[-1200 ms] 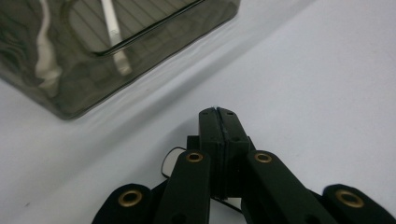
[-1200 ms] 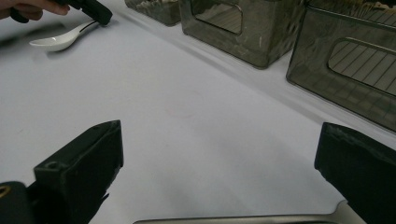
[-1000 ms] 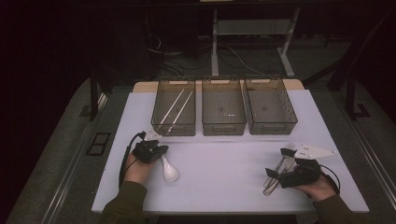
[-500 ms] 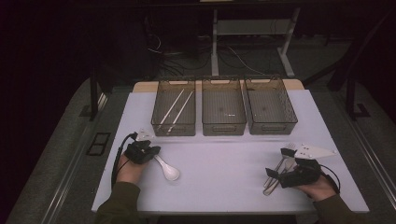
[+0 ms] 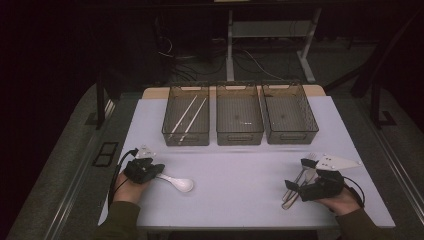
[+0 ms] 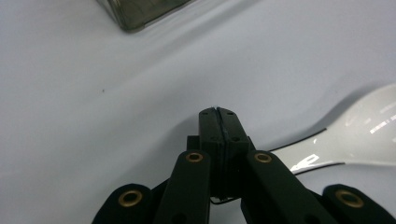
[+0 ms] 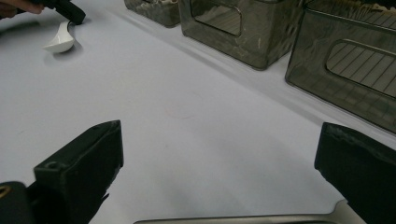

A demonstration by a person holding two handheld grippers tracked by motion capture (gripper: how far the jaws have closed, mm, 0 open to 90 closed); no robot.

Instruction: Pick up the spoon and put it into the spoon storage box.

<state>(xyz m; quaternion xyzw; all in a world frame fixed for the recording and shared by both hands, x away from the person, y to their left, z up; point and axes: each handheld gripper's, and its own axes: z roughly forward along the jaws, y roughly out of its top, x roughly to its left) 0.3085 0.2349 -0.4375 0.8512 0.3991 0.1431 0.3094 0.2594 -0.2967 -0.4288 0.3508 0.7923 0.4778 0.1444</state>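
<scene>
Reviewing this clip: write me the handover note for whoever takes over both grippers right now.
Left gripper: shut, empty, beside the white spoon's handle on the table.
Right gripper: open, over the metal cutlery lying at the table's right.
Bins: the left bin holds two chopsticks; the middle bin and right bin look empty.
Done: chopsticks binned.
Left, probably: spoon and metal cutlery into bins.

White spoon [image 5: 179, 183]; black tongs [image 6: 218, 113]; smoky grey bins [image 5: 239, 114]; pale lilac table [image 5: 240, 190].
</scene>
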